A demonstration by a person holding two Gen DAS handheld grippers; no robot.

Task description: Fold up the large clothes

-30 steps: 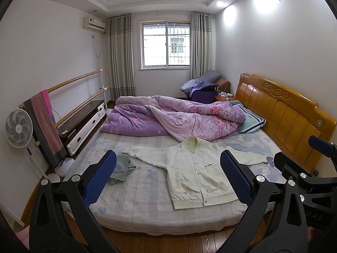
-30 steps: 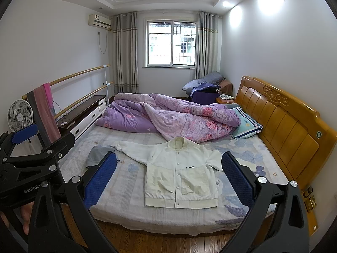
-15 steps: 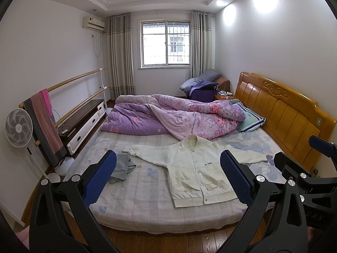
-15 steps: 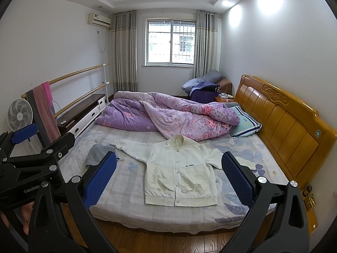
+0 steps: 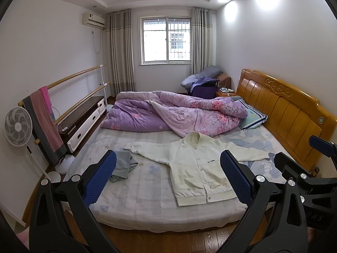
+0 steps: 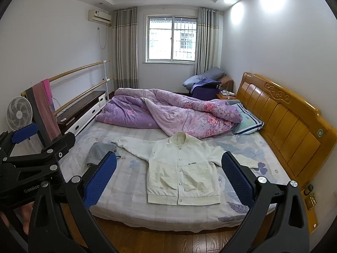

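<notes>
A cream-white buttoned jacket (image 5: 195,166) lies flat and face up on the bed, sleeves spread, hem toward me; it also shows in the right wrist view (image 6: 183,168). My left gripper (image 5: 167,179) is open and empty, held off the foot of the bed, well short of the jacket. My right gripper (image 6: 168,177) is open and empty too, at about the same distance. Each gripper shows at the edge of the other's view.
A small grey garment (image 5: 122,165) lies on the mattress (image 5: 147,191) left of the jacket. A purple duvet (image 5: 168,113) is heaped at the far side, a pillow (image 5: 252,118) by the wooden headboard (image 5: 290,116). A fan (image 5: 18,126), rail and cabinet stand left.
Both views have tilted up and drawn slightly back, so the bed and jacket sit a little lower and smaller. Both grippers stay open. The jacket has not moved.
</notes>
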